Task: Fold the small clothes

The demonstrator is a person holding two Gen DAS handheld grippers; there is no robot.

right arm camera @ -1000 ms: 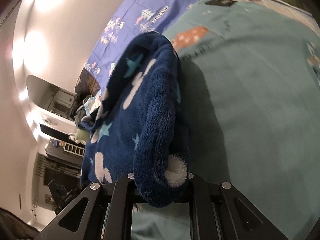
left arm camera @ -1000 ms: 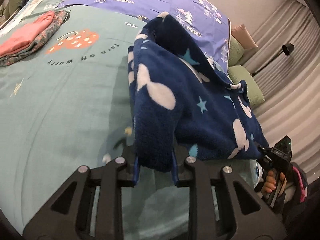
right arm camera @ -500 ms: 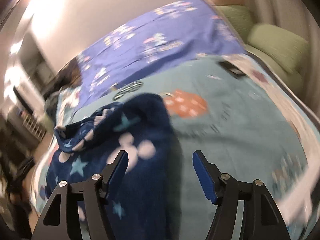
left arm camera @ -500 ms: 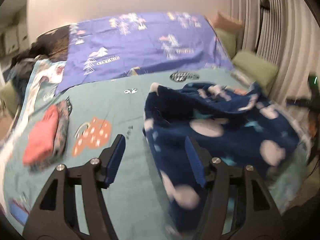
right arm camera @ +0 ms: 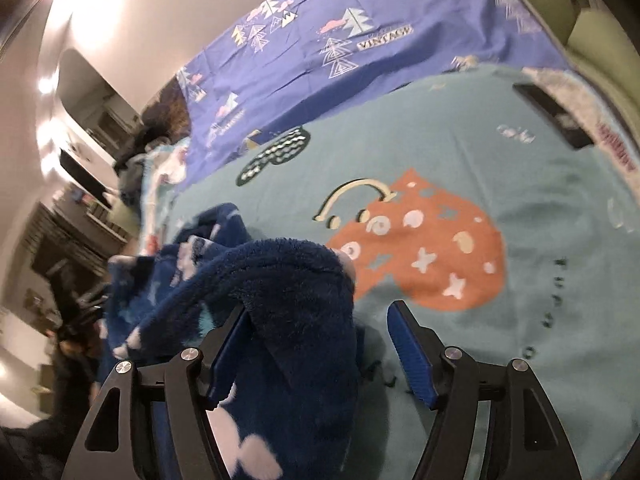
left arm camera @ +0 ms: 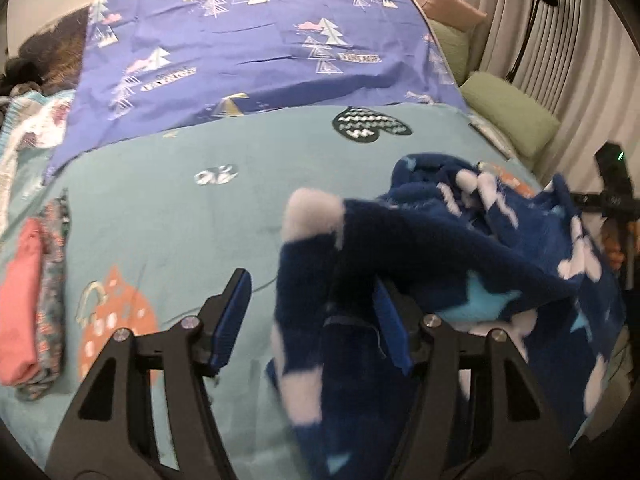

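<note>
The navy fleece garment (left arm camera: 460, 264) lay rumpled on the teal bedspread (left arm camera: 200, 216), just released mid-fold. The left gripper (left arm camera: 312, 320) and right gripper (right arm camera: 320, 344) stood apart, narrowing, fleece loose between unpressing pads. Next likely: regrip an edge. Folded clothes (left arm camera: 32, 300) sat well left of the fleece; a purple sheet (left arm camera: 260, 48) lay beyond

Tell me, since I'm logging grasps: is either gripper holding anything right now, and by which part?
Nothing is held. The blue fleece garment lies loose between both grippers' closing jaws; left gripper, right gripper.
</note>
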